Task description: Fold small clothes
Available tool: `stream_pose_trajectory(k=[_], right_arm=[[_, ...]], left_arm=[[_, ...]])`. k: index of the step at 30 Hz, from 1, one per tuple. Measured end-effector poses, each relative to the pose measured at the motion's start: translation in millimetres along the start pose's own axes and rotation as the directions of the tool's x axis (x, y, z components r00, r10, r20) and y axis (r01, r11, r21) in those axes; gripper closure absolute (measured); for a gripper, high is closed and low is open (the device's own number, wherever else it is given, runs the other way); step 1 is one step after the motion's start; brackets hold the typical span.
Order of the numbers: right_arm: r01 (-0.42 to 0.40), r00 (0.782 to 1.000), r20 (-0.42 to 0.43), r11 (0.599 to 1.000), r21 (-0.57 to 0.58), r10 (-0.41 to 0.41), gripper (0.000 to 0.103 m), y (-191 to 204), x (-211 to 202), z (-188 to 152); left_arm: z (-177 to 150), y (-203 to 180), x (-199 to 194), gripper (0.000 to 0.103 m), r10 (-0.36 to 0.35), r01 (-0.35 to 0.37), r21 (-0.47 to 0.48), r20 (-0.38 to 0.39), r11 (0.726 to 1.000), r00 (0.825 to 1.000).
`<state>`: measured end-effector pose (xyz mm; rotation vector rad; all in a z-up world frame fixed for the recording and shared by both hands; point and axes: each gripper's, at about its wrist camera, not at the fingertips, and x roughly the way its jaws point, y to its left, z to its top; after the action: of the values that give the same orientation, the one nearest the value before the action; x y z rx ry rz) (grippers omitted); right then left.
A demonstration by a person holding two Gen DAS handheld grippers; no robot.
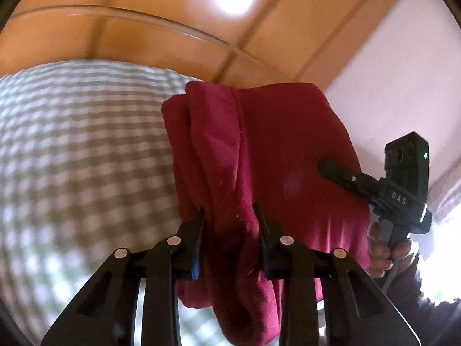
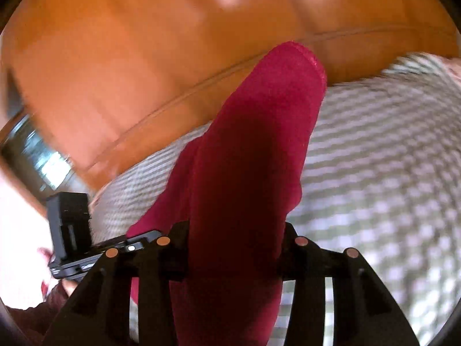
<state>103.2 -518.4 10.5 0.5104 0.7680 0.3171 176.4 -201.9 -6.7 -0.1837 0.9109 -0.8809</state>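
A dark red garment hangs bunched in the air above a grey-and-white checked cloth. My left gripper is shut on a thick fold of it. My right gripper shows at the right in the left wrist view, its fingers against the garment's far side. In the right wrist view the garment fills the space between my right gripper's fingers, which are shut on it. My left gripper's body shows at the lower left there.
The checked cloth covers the surface below. An orange-brown wooden headboard or panel rises behind it. A white wall is at the right. Both views are motion-blurred.
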Motion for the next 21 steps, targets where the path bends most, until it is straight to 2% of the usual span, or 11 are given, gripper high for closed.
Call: stream_pose_trajectory(k=[2, 4, 5, 7, 9, 12, 15, 16, 18, 20, 21], right_arm=[[0.079, 0.997, -0.004, 0.996, 0.048, -0.079, 0.061, -31, -1, -2], [0.137, 0.99, -0.042, 0.987, 0.086, -0.134, 0.056, -60, 2, -11], [0.162, 0.986, -0.064, 0.981, 0.106, -0.156, 0.054, -70, 9, -19], [0.186, 0.982, -0.063, 0.975, 0.123, -0.179, 0.043, -75, 10, -26], [0.207, 0.978, -0.026, 0.971, 0.121, -0.206, 0.041, -69, -4, -28], [0.288, 0.954, 0.073, 0.956, 0.063, -0.292, 0.041, -42, -28, -31], [0.294, 0.95, 0.116, 0.955, -0.023, -0.29, 0.049, -14, -38, -36], [0.306, 0.947, 0.119, 0.95, -0.057, -0.298, 0.049, -7, -36, -40], [0.329, 0.944, 0.062, 0.937, -0.115, -0.324, 0.049, -2, -18, -50], [0.394, 0.917, 0.005, 0.907, -0.145, -0.398, 0.049, -9, 10, -63], [0.407, 0.912, 0.018, 0.901, -0.15, -0.409, 0.049, -9, 18, -68]], left_arm=[[7, -19, 35, 0.075, 0.024, -0.022, 0.045, -0.056, 0.999, 0.998], [5, -33, 77, 0.074, 0.109, -0.095, 0.102, -0.145, 0.99, 0.983], [1, -37, 91, 0.074, 0.144, -0.126, 0.121, -0.158, 0.985, 0.977], [-1, -37, 94, 0.072, 0.159, -0.143, 0.122, -0.135, 0.982, 0.978], [-2, -39, 87, 0.072, 0.174, -0.16, 0.116, -0.123, 0.98, 0.977], [-8, -49, 69, 0.072, 0.227, -0.216, 0.132, -0.072, 0.967, 0.971], [-14, -51, 64, 0.072, 0.263, -0.254, 0.146, -0.046, 0.956, 0.964], [-16, -48, 63, 0.072, 0.279, -0.271, 0.146, -0.039, 0.951, 0.959], [-19, -41, 62, 0.072, 0.279, -0.274, 0.114, -0.035, 0.955, 0.96], [-24, -38, 66, 0.07, 0.291, -0.286, 0.114, -0.031, 0.951, 0.956], [-26, -36, 68, 0.067, 0.298, -0.293, 0.113, -0.035, 0.949, 0.954]])
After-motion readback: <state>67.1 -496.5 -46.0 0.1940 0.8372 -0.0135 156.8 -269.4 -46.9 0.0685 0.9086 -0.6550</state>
